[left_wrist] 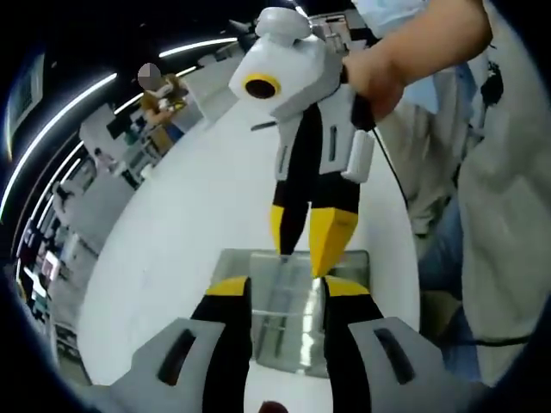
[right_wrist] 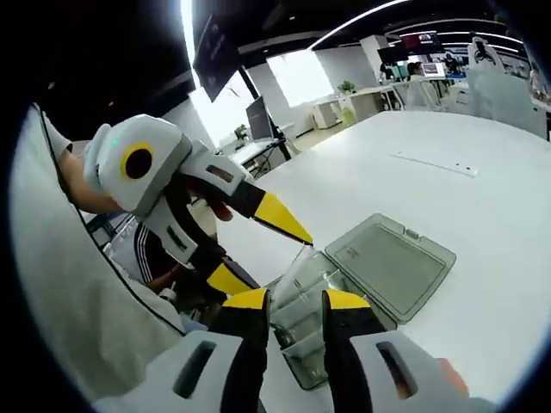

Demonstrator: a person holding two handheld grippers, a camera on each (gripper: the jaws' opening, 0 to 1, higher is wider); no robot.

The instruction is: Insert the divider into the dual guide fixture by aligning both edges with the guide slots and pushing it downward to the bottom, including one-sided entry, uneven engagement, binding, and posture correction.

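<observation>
A clear plastic box, the guide fixture (left_wrist: 293,340) (right_wrist: 303,348), lies on the white table, and its hinged lid (right_wrist: 392,258) is folded open flat beside it. A thin clear divider (right_wrist: 289,274) stands tilted in the box. My right gripper (left_wrist: 303,249) (right_wrist: 295,301) comes down at the box's far edge with its yellow tips nearly together on that sheet. My left gripper (left_wrist: 286,288) (right_wrist: 267,258) is open, jaws wide apart, and the box's near end lies between them. The clear sheet is hard to separate from the box walls in the left gripper view.
The white table (left_wrist: 189,232) (right_wrist: 465,206) stretches wide around the box, and a thin white strip (right_wrist: 435,163) lies on it farther off. A person's hand (left_wrist: 387,69) and clothing are close at the table's edge. Office desks stand in the background.
</observation>
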